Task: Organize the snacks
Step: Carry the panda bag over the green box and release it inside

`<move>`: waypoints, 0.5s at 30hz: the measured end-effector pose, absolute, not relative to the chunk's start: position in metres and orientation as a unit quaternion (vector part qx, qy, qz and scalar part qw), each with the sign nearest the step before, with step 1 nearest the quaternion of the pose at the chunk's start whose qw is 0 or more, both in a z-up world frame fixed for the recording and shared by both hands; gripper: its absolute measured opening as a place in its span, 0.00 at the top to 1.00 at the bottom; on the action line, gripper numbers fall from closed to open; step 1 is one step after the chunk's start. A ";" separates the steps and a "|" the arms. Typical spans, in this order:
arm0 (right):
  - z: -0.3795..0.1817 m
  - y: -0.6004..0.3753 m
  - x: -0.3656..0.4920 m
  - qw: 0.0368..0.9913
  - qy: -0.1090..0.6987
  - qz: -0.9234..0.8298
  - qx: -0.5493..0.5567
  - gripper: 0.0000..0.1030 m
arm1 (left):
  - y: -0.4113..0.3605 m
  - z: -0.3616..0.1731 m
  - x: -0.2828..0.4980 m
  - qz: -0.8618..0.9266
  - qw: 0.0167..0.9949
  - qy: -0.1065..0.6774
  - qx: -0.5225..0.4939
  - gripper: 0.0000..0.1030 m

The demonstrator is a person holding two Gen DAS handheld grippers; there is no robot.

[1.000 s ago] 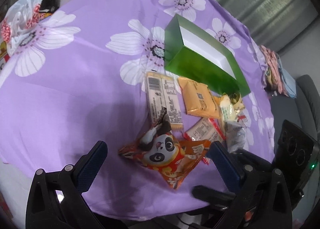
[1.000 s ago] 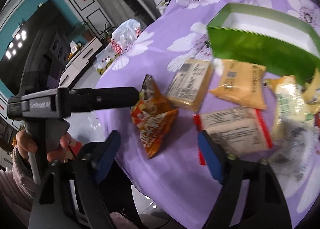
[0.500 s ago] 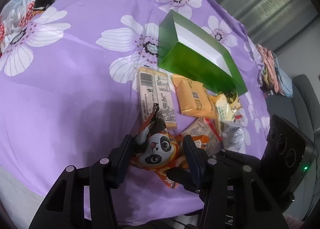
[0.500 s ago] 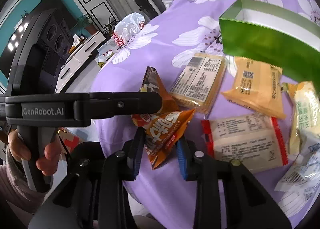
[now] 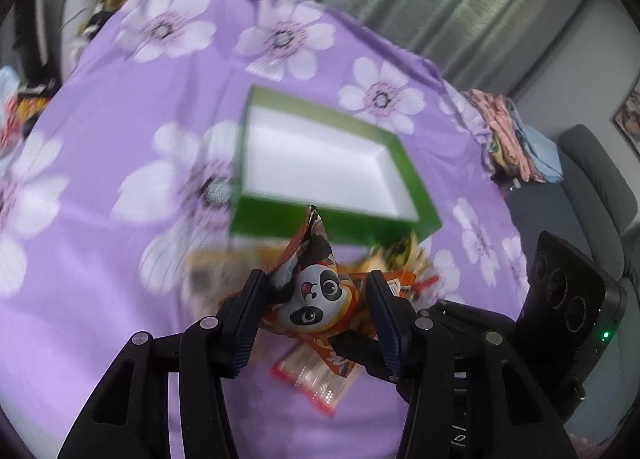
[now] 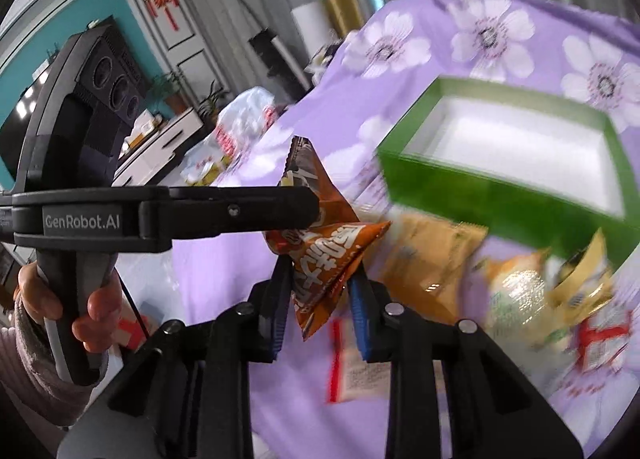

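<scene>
While both pairs of jaws are clamped on the same orange panda snack bag (image 5: 316,295), it hangs clear of the tablecloth, pinched from two sides at once. The left gripper (image 5: 316,301) squeezes the bag across its panda face, pads pressing in on either side so the foil bulges up between them, one pointed corner sticking up ahead of the fingertips. The right gripper (image 6: 320,295) has the same bag (image 6: 324,255) by its lower end, blue-edged pads tight against the orange printed panel, and in this view the left gripper (image 6: 292,199) reaches in from the side, its black finger lying across the top of the pack, a hand (image 6: 64,299) in a pale knit sleeve wrapped round its grip. Just below and beyond the jaws the other snacks lie blurred on the purple flowered tablecloth (image 5: 100,259): a red-edged packet (image 5: 316,379) directly under the held bag, a yellow-orange pouch (image 6: 432,259) off to the right gripper's far side, and a shiny jumble of small wrappers (image 6: 560,299) further right. Ahead of both grippers sits the open green box (image 5: 332,227), white inside with nothing in it, its near wall just past the raised corner of the bag.
</scene>
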State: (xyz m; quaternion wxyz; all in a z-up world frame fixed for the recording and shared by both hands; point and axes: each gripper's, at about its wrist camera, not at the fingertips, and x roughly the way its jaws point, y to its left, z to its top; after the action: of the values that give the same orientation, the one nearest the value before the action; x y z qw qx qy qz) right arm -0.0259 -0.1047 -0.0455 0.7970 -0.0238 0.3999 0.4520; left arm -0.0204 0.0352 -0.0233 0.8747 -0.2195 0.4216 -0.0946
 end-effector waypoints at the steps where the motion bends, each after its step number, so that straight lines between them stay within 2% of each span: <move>1: -0.043 -0.107 -0.021 0.802 0.396 0.447 -0.024 0.73 | 0.032 -0.021 -0.011 -0.099 0.876 0.419 -0.217 0.50; 15: -0.029 -0.134 0.080 0.849 0.367 0.379 -0.028 0.70 | 0.005 -0.017 0.100 -0.123 0.872 0.419 -0.220 0.50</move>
State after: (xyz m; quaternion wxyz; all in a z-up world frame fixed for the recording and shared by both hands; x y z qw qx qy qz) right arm 0.0804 -0.1338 -0.0290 0.8491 -0.0283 0.3669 0.3789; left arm 0.0996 0.0052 -0.0172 0.8724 -0.2199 0.4187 -0.1232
